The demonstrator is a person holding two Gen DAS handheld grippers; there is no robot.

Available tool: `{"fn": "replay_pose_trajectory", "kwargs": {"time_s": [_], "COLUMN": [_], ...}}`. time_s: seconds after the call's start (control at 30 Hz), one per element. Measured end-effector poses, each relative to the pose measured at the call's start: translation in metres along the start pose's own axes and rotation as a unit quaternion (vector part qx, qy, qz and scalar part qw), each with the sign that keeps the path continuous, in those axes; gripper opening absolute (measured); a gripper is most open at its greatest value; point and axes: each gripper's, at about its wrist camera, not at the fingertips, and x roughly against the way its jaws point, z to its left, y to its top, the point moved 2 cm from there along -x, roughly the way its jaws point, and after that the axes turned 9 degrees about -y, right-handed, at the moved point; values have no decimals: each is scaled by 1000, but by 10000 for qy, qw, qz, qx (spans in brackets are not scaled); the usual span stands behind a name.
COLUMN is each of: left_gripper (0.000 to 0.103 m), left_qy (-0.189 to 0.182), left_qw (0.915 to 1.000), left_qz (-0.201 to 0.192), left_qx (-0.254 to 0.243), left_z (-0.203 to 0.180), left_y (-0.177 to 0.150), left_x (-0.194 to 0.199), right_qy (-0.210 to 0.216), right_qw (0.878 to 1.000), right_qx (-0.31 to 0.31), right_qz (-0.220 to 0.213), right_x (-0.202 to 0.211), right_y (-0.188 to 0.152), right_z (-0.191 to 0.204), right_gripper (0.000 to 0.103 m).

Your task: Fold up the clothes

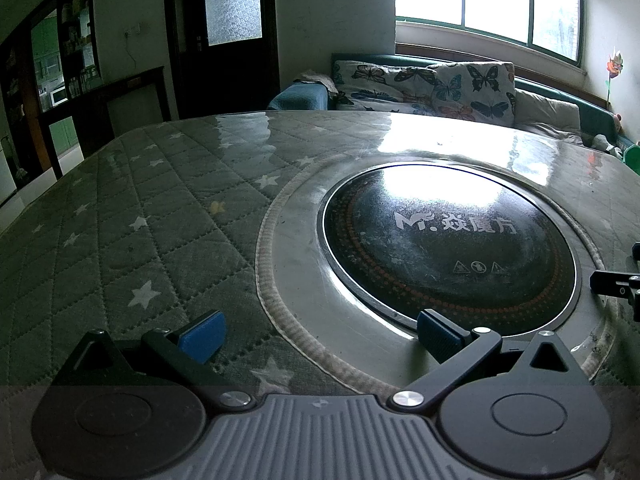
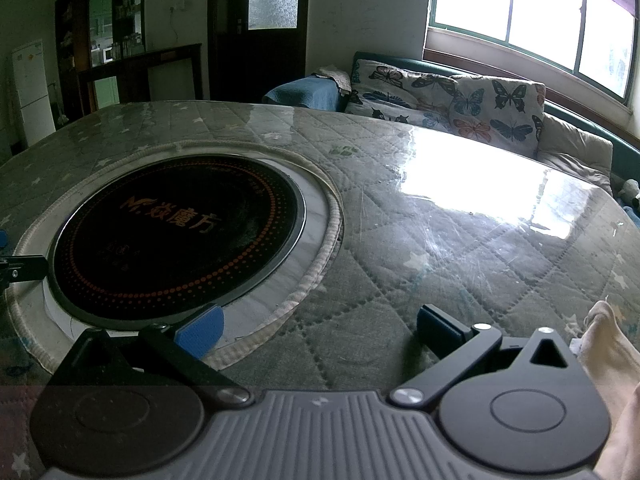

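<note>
One round hotplate (image 1: pixel 448 240), two butterfly cushions (image 1: pixel 424 84), one quilted table (image 1: pixel 160 208).

Left hand-held gripper (image 1: pixel 320 330) jaws wide, empty, above quilted table (image 1: pixel 140 208), round black cooktop (image 1: pixel 448 244)

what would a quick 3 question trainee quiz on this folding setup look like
1. True or false: the left gripper grips a garment.
2. Which thing lies in the middle of the table? A) a round black cooktop B) a laundry basket C) a stack of plates
3. Fill in: the only cloth near a gripper is a pale piece at the ___ edge of the right wrist view.

Key:
1. False. Its fingers stand apart with nothing between them, as do those of the right gripper.
2. A, the round black cooktop.
3. Right.
</note>
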Motion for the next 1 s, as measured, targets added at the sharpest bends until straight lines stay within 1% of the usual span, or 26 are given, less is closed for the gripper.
{"fn": "replay_pose_trajectory", "kwargs": {"time_s": [0.77,0.93,1.0], "left_gripper": [103,103,103], "left_qy": [6,-20,-17], "left_qw": [10000,10000,10000], "left_qz": [16,46,51], "left_qx": [-9,-26,-11], "left_z": [0,-2,-3], "left_y": [1,0,-2], "left_x": [0,1,3], "right_qy": [10,-2,61], "right_qw": [10000,10000,9999], "right_qx": [4,15,-73], "right_qz": [49,63,77], "right_x": [1,6,11], "right_y": [1,-2,-4], "right_z": [-1,-1,-3], "right_gripper": [103,103,103]}}
